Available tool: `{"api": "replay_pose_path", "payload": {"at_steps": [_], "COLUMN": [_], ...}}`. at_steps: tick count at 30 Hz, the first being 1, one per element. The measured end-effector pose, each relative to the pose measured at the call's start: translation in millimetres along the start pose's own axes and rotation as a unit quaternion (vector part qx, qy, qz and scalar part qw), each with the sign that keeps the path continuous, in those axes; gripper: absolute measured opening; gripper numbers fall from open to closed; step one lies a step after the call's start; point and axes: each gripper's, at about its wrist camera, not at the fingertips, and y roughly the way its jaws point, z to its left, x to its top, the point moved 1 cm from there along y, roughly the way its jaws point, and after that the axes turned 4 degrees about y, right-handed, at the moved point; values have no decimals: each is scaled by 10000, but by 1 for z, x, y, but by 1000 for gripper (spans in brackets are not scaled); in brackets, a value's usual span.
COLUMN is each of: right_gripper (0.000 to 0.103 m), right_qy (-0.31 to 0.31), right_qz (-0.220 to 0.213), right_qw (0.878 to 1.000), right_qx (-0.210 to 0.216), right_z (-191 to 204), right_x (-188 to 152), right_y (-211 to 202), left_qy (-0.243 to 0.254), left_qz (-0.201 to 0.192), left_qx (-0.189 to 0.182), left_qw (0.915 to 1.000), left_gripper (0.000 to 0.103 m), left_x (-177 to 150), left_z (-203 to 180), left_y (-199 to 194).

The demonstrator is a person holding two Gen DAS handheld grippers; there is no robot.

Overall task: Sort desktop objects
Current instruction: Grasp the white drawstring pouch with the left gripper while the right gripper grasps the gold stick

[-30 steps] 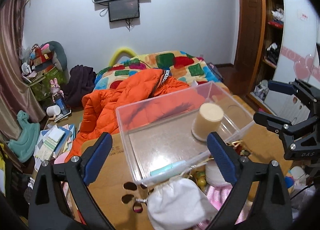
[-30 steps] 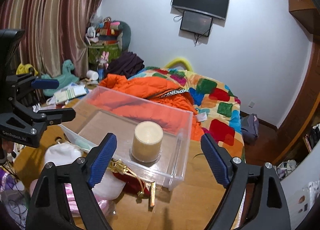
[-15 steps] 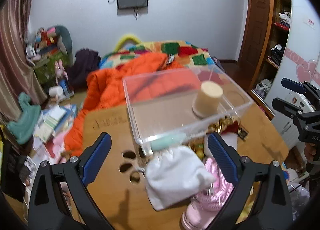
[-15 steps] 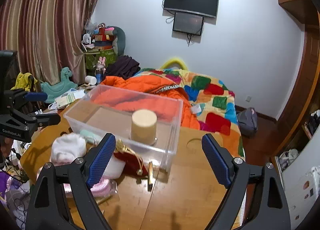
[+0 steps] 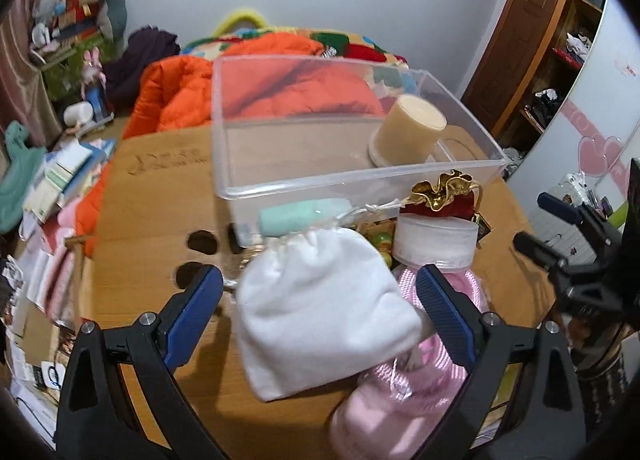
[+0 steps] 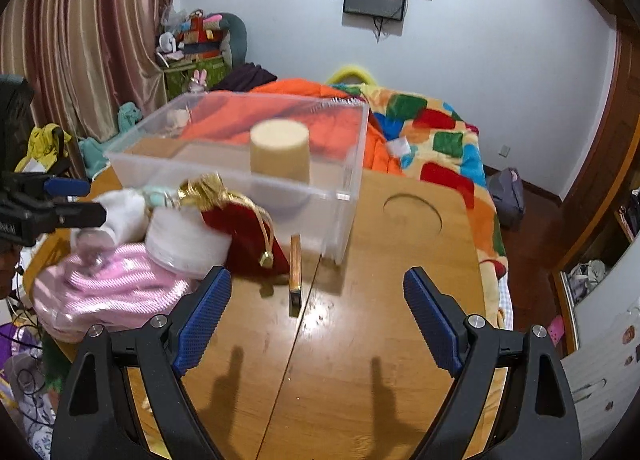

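Note:
A white drawstring pouch lies on the wooden table, between the spread fingers of my left gripper; the pads do not press it. Behind it sit a mint green item, a round white jar, a red pouch with gold trim and a pink striped bag. A clear plastic box holds a cream cylinder. My right gripper is open above bare wood, just short of a small gold bar and the red pouch.
The box stands at the table's far side, against a bed with an orange jacket and a patchwork blanket. A round recess marks the tabletop on the right. Papers and toys clutter the floor to the left.
Both grippers have come down and tipped toward the table. The white pouch now lies between my left fingers, and the right view shows more of the tabletop. Both stay open.

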Motion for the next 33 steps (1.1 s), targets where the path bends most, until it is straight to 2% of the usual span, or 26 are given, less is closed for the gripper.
{"api": "replay_pose_path", "payload": {"at_steps": [5, 11, 13, 17, 21, 26, 27, 31, 33], "right_gripper": [85, 82, 77, 73, 61, 49, 45, 31, 24], "right_qy": [-13, -54, -43, -12, 1, 22, 14, 13, 16], "right_qz": [111, 239, 270, 354, 462, 595, 615, 583, 576], "right_qw": [9999, 9997, 9996, 9992, 9985, 9976, 9975, 9976, 9976], "right_qx": [27, 59, 93, 196, 291, 352, 357, 385, 387], "right_z": [-4, -7, -8, -10, -12, -12, -12, -13, -13], "right_x": [-7, -9, -8, -6, -6, -6, -6, -5, -4], "right_y": [11, 28, 31, 40, 49, 60, 61, 62, 63], "left_qy": [125, -79, 16, 209, 111, 366, 426, 685, 753], "left_qz": [267, 378, 434, 468, 583, 381, 348, 148, 67], "left_qx": [170, -41, -19, 102, 32, 333, 380, 393, 444], "left_qw": [9994, 9992, 9991, 9986, 9982, 9980, 9978, 9968, 9961], "left_gripper": [98, 100, 100, 100, 100, 100, 98, 73, 71], "left_x": [-5, -11, -13, -18, -17, -13, -13, -18, -20], "left_z": [-2, 15, 20, 32, 36, 27, 26, 17, 16], "left_y": [19, 19, 18, 16, 25, 32, 33, 27, 22]}}
